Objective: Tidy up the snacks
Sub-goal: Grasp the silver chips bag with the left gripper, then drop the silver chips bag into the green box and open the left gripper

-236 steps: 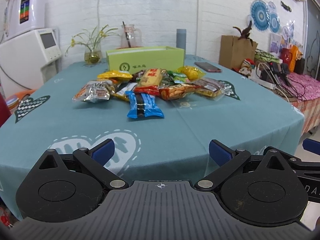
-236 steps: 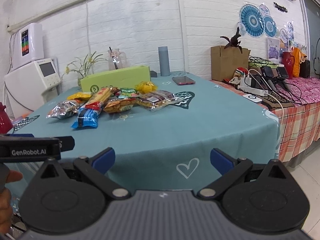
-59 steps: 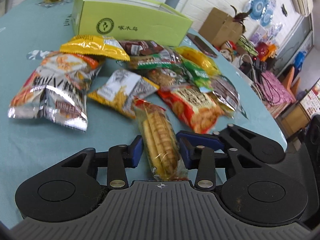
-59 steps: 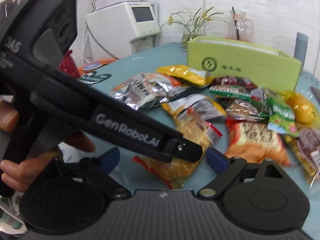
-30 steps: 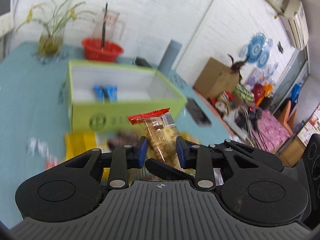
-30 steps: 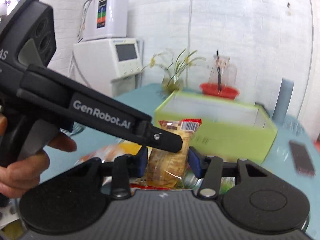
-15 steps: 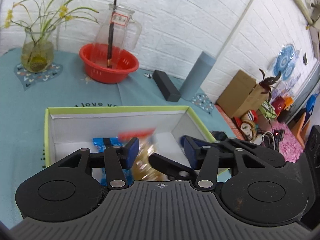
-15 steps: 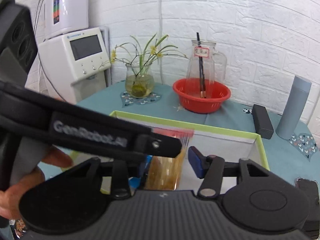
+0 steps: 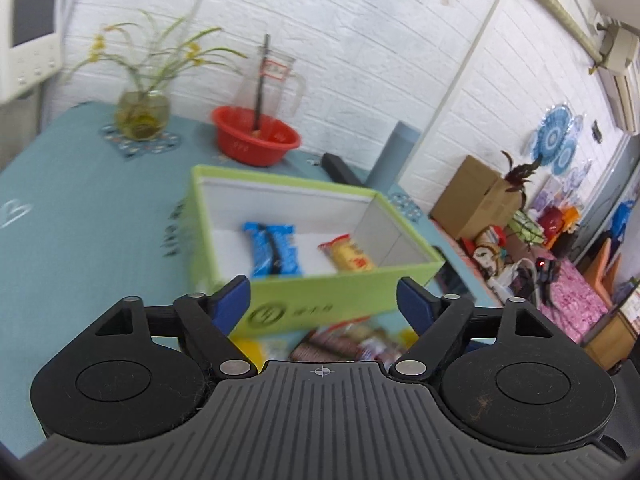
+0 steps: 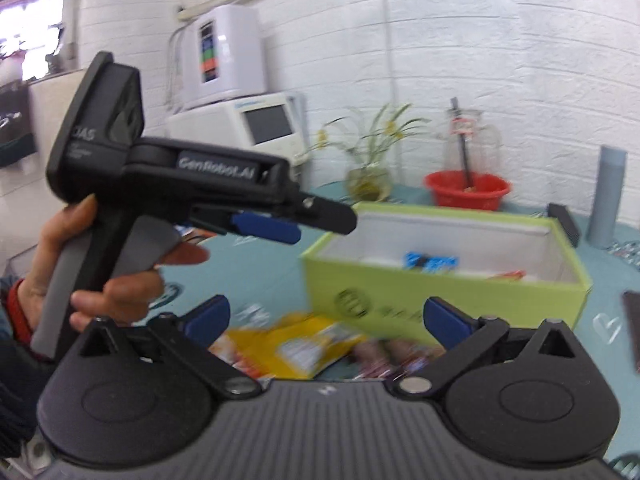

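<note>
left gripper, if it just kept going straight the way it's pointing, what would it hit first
Probably the near wall of the green box, which sits between the opening, empty jaws of the left gripper. The snack packets lie lower, nearer the camera; depth is unclear, so this is a guess.

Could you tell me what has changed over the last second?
The clear biscuit packet with red ends was let go and lies in the green cardboard box. Left gripper and right gripper are opening, empty. The blue wrapped snack stayed inside.
</note>
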A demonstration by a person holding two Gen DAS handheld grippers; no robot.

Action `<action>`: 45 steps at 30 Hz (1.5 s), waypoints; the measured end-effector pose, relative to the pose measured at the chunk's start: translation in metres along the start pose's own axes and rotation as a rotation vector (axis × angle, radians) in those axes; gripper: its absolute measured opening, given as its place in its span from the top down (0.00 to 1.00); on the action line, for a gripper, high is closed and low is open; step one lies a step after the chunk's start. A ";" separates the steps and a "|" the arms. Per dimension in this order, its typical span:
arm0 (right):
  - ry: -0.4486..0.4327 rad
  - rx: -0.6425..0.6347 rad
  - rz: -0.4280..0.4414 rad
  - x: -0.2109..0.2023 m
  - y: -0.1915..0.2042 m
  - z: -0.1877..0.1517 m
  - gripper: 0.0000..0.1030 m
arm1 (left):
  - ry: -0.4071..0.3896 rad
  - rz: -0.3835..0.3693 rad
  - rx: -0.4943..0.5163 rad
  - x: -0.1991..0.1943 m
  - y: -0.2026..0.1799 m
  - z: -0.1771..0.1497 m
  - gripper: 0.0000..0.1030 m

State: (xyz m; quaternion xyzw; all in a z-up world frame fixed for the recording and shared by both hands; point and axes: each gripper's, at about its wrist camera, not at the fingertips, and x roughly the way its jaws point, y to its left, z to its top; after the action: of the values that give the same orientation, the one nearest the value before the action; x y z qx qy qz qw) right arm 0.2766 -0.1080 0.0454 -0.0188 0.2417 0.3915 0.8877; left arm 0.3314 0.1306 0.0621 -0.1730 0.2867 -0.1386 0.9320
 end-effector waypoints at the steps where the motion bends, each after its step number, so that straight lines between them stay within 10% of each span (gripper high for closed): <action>1: 0.011 0.003 0.022 0.000 0.013 -0.007 0.00 | -0.008 0.029 0.000 -0.012 0.006 -0.012 0.31; 12: 0.172 0.098 0.100 0.062 0.070 -0.044 0.01 | 0.133 0.053 -0.041 -0.036 0.064 -0.073 0.37; 16: 0.197 0.095 0.076 0.085 0.071 -0.045 0.01 | 0.203 0.023 -0.037 -0.026 0.070 -0.082 0.62; 24: 0.216 -0.013 0.075 0.058 0.101 -0.061 0.06 | 0.177 0.042 -0.006 -0.065 0.050 -0.122 0.63; 32: 0.201 0.062 0.055 0.045 0.091 -0.068 0.06 | 0.140 0.062 -0.112 -0.086 0.061 -0.126 0.36; 45: 0.144 -0.039 0.077 0.045 0.104 -0.052 0.22 | 0.133 -0.019 -0.159 -0.090 0.052 -0.114 0.64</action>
State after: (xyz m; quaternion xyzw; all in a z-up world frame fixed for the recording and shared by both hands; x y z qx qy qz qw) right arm 0.2083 -0.0168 -0.0043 -0.0551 0.2977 0.4276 0.8518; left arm 0.2016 0.1824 -0.0031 -0.2396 0.3563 -0.1354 0.8929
